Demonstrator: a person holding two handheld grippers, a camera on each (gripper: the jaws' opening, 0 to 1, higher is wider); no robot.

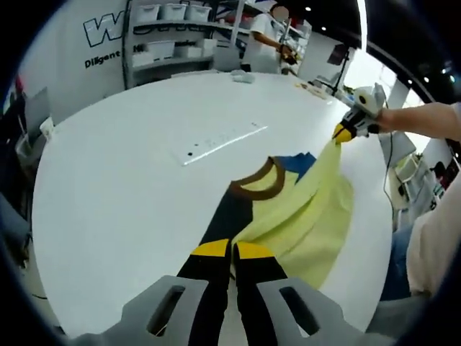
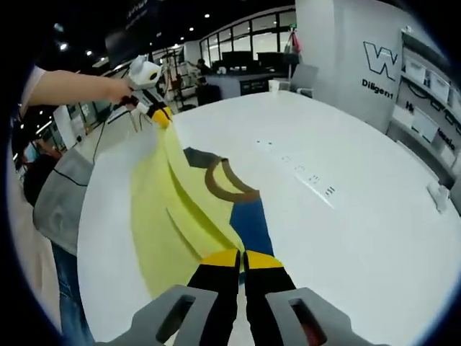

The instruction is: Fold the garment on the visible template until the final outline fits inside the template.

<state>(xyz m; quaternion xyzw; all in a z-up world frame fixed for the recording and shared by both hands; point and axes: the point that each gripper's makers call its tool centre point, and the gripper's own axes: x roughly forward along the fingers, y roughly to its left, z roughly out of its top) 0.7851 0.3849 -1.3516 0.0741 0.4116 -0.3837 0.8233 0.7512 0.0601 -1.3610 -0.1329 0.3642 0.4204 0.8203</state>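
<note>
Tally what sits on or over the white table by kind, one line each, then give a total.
Garments: 1, the yellow shirt with a brown collar.
Grippers holding it: 2, the left gripper and the right gripper.
Power strips set in the table: 1, the power strip.
Total: 4.

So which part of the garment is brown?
The neckline trim alone: a brown curved band on the garment, between the pale yellow body and the blue shoulder panel. The left gripper and right gripper each pinch an edge.
</note>
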